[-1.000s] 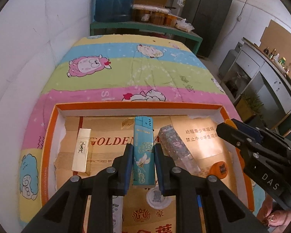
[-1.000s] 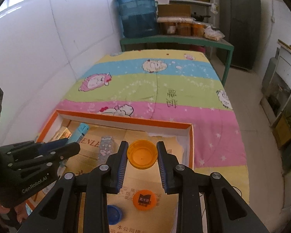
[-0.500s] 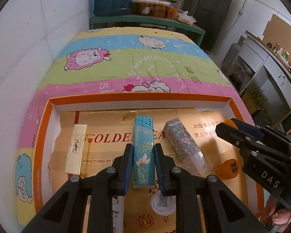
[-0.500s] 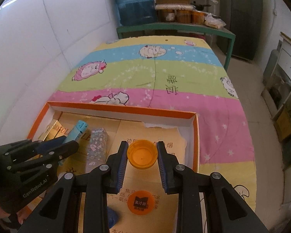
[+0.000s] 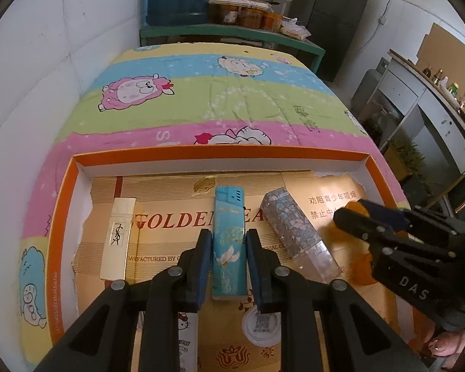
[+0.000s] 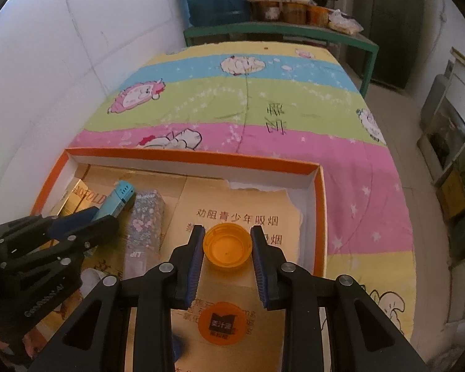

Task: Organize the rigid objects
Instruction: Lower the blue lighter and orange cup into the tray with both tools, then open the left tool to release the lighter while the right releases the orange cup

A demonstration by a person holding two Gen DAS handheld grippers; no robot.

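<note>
Your left fingers (image 5: 226,260) are opening, the teal lighter (image 5: 228,241) lying between them with slim gaps at both pads. Your right fingers (image 6: 228,248) clamp the open-side-up orange bottle cap (image 6: 228,245). Both reach into the orange-rimmed box tray (image 5: 220,156) on the striped bed cover (image 5: 232,102). Right of your left fingers lies the floral lip-balm box (image 5: 297,232); left of them, the gold slim box (image 5: 117,237).

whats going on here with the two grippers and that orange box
A person is sorting small items in an orange-rimmed box on a bed. The left gripper straddles a blue lighter lying on the cardboard, its jaws opening. The right gripper is shut on an open orange cap. A floral lip tube lies between them.
</note>
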